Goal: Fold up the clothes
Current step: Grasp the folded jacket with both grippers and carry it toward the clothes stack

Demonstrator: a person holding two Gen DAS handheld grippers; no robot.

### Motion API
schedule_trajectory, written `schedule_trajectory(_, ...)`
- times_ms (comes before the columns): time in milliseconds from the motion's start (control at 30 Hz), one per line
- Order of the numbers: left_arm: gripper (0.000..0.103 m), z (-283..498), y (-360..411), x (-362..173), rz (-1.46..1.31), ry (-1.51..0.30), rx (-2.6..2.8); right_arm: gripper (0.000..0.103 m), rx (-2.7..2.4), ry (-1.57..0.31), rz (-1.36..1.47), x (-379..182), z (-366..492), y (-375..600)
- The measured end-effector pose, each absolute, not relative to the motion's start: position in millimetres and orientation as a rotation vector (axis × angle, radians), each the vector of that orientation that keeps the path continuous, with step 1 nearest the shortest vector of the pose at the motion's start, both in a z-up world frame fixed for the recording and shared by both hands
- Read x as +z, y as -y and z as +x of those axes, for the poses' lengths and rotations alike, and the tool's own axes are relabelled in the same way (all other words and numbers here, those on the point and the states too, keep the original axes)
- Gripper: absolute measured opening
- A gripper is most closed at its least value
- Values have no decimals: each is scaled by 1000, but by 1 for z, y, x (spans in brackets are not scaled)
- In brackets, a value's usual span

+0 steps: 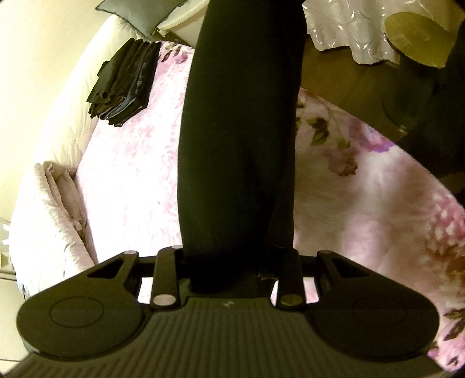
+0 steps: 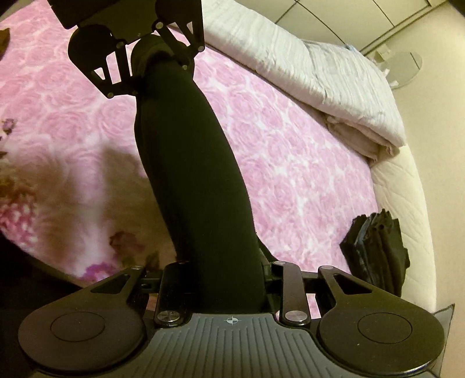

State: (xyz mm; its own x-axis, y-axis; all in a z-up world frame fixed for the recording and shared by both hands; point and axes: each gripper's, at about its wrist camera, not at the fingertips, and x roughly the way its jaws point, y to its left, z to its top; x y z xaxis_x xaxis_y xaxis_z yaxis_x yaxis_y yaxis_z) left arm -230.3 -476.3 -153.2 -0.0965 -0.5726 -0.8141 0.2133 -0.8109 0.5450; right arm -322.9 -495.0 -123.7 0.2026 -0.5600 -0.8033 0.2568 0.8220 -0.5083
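A long black garment (image 1: 238, 130) is stretched in the air between my two grippers, above a bed with a pink flowered blanket (image 1: 130, 174). In the left wrist view my left gripper (image 1: 229, 261) is shut on one end of it, and the cloth hides the fingertips. Seen from the right wrist, the black garment (image 2: 191, 174) runs from my right gripper (image 2: 232, 276), shut on the near end, up to my left gripper (image 2: 151, 58) at the top left. The cloth hangs as a narrow, doubled band.
A stack of folded dark clothes (image 1: 125, 81) (image 2: 375, 250) lies at the blanket's edge. A rolled white duvet (image 2: 290, 58) lines the bed's rim, with a grey pillow (image 1: 139, 14) nearby. A table with a white cloth (image 1: 348, 29) stands beyond the bed. A round glass side table (image 2: 404, 67) is by the wall.
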Motion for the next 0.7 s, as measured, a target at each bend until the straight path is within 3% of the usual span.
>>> schedule_trajectory(300,29,-287,501,-129,1674,392,-1945,28,-587,-1218,-278,-107,-371,506)
schedule_trajectory(700,29,-440,605,-101,1684,430,-1930,28,-627,-1175,-286,-83,-522,597)
